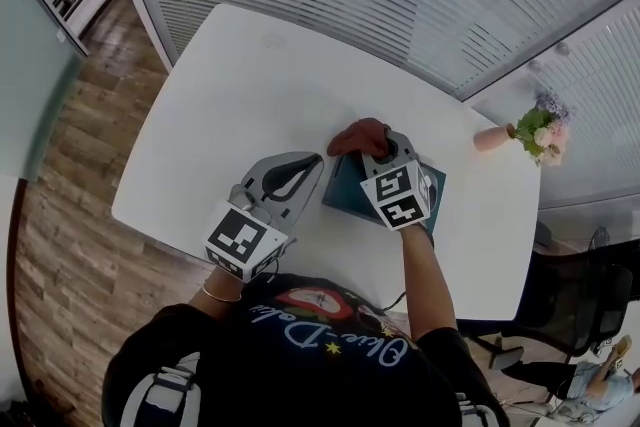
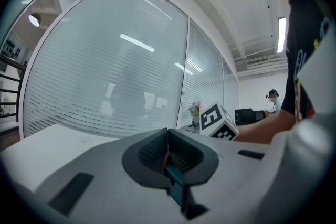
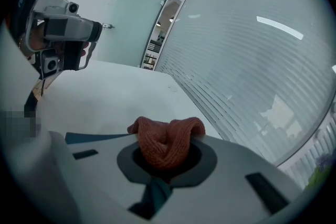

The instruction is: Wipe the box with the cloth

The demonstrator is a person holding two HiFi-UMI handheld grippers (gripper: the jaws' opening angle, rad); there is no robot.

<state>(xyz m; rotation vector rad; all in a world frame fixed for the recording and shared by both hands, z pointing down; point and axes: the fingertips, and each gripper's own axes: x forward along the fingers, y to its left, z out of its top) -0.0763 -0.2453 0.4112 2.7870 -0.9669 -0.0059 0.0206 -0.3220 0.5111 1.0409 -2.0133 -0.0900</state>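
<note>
Wiping looks to be in hand rather than finished. The right gripper (image 1: pixel 374 147) is clamped on a bunched rust-red knitted cloth (image 1: pixel 358 135). In the right gripper view the cloth (image 3: pixel 165 140) fills the space between the jaws, and a sliver of the teal box (image 3: pixel 93 137) shows just to its left.

From the head view, the teal box (image 1: pixel 345 191) lies flat on the white table (image 1: pixel 250 65). The cloth sits at the box's far edge and the right gripper's body lies over the box's top.

The left gripper (image 1: pixel 316 159) is at the box's far left corner, with its tips touching it or just beside it. In the left gripper view, the left gripper (image 2: pixel 168 157) has its jaws drawn nearly together, with a thin teal strip in the slit between them. It may be pinching or bracing the box, but I cannot tell which.

No dust or streaks show on the box, so how much has been wiped cannot be read. As I judge it, the cloth at the far edge marks one end of a stroke. The top under the gripper, the near part and the sides are likely left to do.
</note>
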